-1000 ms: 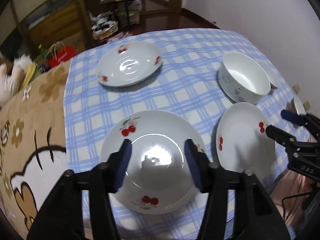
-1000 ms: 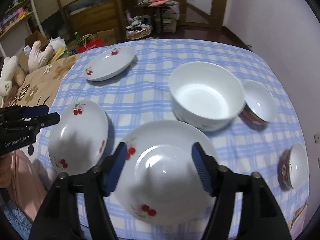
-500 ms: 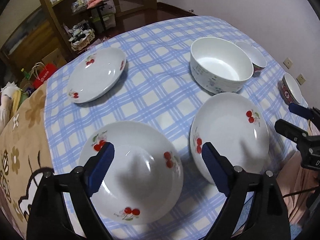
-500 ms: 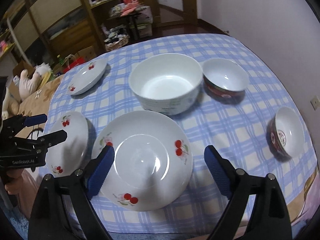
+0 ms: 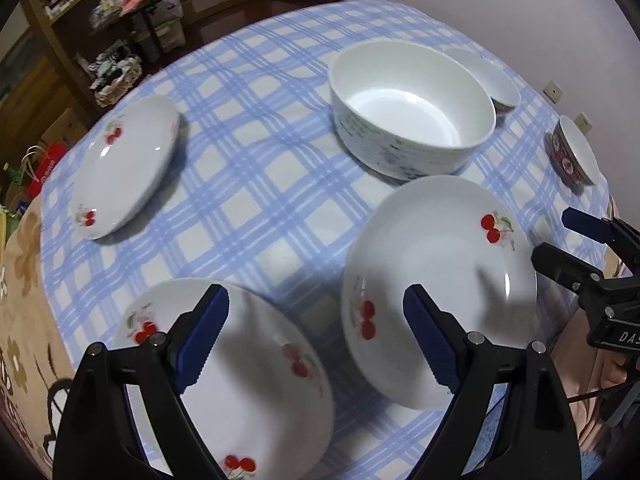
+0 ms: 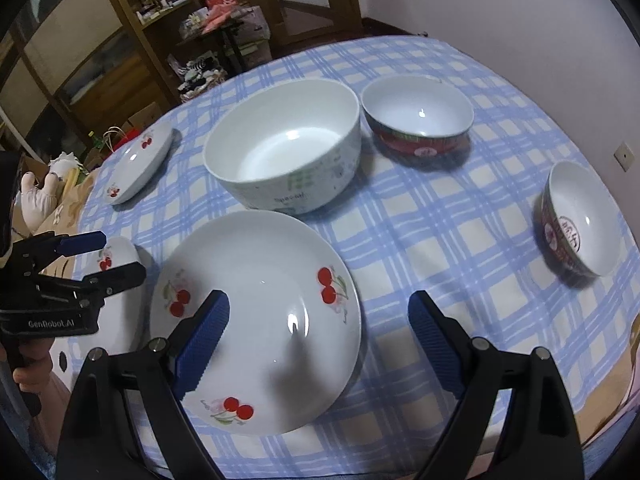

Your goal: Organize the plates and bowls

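Left gripper: jaws spread wide over the near edge of the table, holding nothing; its left pad hangs above the near-left cherry plate, its right pad above the near-right cherry plate, and the gap between those two plates lies between the pads.
Right gripper: jaws spread wide, nothing between the pads; its left pad hangs over the near-right cherry plate, its right pad over bare cloth to that plate's right.
Plates, left to right: three white cherry-print plates: the far-left cherry plate well apart from the others near the cloth's left edge, then the near-left one, then the near-right one; the two near plates sit just beside each other, apart.
Bowls, left to right: three: a large white bowl just behind the near-right plate, their rims very close; a red-sided bowl just beside the big bowl on its right; a second red-sided bowl well apart near the right edge.
Stacking: every plate and bowl stands singly on the blue checked tablecloth.
Hand: in the right wrist view part of a hand grips the left gripper's handle at the left edge.
Surroundings: a brown patterned blanket left of the cloth, a soft toy beyond it, wooden shelves with clutter at the back, a pale wall on the right.
In the way: nothing stands between either gripper and the near plates.
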`<action>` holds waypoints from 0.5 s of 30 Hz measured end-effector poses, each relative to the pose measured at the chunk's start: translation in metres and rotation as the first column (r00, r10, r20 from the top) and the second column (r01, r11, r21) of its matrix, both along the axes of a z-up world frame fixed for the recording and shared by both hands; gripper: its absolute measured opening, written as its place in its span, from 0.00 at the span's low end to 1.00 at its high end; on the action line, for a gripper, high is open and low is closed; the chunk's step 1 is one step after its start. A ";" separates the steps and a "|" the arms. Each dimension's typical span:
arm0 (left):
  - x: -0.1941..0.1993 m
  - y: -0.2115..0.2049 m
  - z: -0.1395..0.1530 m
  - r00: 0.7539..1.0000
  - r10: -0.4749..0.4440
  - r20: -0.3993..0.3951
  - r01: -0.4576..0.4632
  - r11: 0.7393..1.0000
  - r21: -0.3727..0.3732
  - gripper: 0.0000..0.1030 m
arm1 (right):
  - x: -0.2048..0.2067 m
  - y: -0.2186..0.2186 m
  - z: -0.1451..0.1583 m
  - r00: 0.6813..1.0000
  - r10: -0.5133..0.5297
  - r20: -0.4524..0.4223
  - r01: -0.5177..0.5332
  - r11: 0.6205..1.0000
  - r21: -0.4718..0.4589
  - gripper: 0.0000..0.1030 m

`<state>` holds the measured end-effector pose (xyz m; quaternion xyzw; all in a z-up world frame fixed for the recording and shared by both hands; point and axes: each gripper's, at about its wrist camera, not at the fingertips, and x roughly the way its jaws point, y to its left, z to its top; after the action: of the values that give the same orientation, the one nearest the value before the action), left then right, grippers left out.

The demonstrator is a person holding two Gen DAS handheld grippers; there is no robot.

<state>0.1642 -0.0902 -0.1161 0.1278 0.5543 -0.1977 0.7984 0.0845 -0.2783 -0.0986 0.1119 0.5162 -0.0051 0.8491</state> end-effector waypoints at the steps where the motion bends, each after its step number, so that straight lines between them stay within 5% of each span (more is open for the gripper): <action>1: 0.000 -0.003 -0.003 1.000 -0.008 -0.002 0.008 1.000 0.002 0.85 | 0.001 0.000 -0.004 1.000 0.000 -0.007 0.000 1.000 0.004 0.93; 10: 0.001 -0.012 -0.023 0.999 -0.020 -0.035 0.019 0.999 -0.041 0.81 | 0.004 -0.008 -0.025 0.998 -0.027 -0.060 0.029 0.999 0.043 0.90; 15: 0.007 -0.012 -0.034 0.998 -0.015 -0.057 0.012 0.999 -0.053 0.69 | 0.006 -0.018 -0.036 0.994 -0.054 -0.097 0.063 0.994 0.085 0.72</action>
<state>0.1713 -0.1025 -0.1499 0.1048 0.5707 -0.2211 0.7839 0.0904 -0.2960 -0.1347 0.1639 0.5520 -0.0126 0.8175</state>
